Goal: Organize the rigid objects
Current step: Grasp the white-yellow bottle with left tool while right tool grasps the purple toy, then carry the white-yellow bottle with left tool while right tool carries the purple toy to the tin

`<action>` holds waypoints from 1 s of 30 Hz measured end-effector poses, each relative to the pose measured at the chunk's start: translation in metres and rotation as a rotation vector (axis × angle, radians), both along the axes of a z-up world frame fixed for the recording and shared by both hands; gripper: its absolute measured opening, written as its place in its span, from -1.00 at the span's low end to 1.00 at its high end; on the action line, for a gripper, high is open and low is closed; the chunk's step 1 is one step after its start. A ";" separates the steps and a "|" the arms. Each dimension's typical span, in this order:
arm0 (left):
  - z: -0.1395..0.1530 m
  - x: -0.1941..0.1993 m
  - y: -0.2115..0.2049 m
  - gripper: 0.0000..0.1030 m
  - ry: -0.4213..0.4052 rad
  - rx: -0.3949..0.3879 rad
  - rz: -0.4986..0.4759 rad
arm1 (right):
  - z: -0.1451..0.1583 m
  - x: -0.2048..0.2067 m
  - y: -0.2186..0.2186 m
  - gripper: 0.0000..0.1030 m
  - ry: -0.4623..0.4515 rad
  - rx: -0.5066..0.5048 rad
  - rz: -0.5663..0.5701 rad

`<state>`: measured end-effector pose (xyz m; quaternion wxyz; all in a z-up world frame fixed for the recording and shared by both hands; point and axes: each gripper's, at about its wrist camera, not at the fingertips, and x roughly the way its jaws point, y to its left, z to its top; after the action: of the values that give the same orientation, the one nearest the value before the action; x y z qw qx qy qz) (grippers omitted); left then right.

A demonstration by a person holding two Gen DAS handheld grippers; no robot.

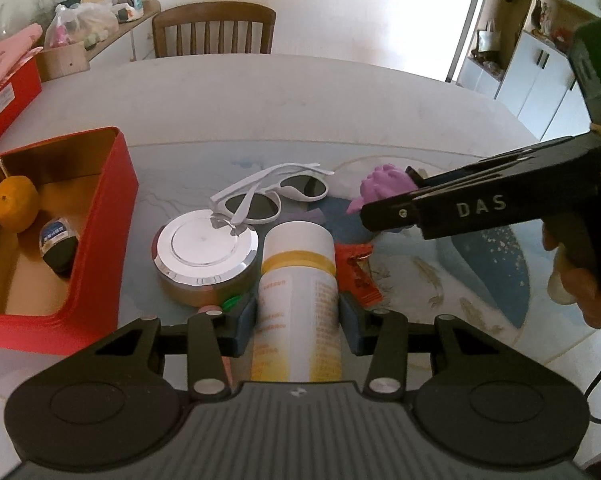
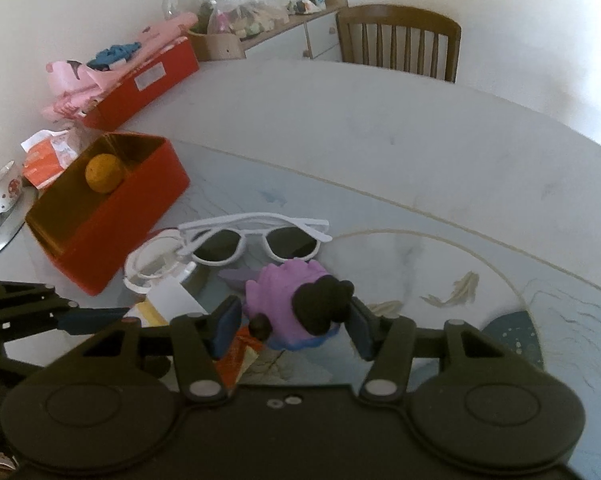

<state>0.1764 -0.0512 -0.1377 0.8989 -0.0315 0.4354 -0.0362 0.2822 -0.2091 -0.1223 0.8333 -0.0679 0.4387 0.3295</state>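
My left gripper (image 1: 298, 314) is shut on a white and yellow bottle (image 1: 298, 280) lying along its fingers, low over the table. My right gripper (image 2: 294, 324) straddles a purple toy figure (image 2: 288, 296) with black knobs; its pads sit close beside the toy, and contact is unclear. The right gripper also shows in the left wrist view (image 1: 384, 208) at the toy (image 1: 382, 184). White sunglasses (image 1: 272, 196) lie beyond, one arm resting on a round silver tin (image 1: 206, 256). An open red box (image 1: 60, 236) at left holds an orange (image 1: 14, 204) and a small dark packet (image 1: 58, 246).
A red wrapper (image 1: 356, 270) lies beside the bottle. A second red box (image 2: 140, 84) with pink cloth stands far left. A bowl (image 2: 2, 192) and an orange packet (image 2: 48, 156) sit behind the open box. A wooden chair (image 1: 214, 30) stands at the far table edge.
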 end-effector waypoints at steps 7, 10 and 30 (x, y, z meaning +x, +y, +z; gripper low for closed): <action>0.025 -0.010 0.007 -0.15 -0.023 -0.008 0.018 | 0.031 -0.020 0.004 0.09 -0.055 0.000 0.025; 0.037 -0.015 0.014 -0.15 -0.031 -0.008 0.028 | 0.042 -0.026 0.007 0.09 -0.068 0.012 0.031; 0.076 -0.036 0.133 -0.15 -0.060 -0.005 0.165 | 0.077 -0.048 0.101 0.09 -0.127 0.075 0.083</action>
<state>0.1406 0.0819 -0.0619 0.9115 -0.0684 0.4040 0.0359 0.2342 -0.1077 -0.0449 0.8470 -0.0753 0.3693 0.3749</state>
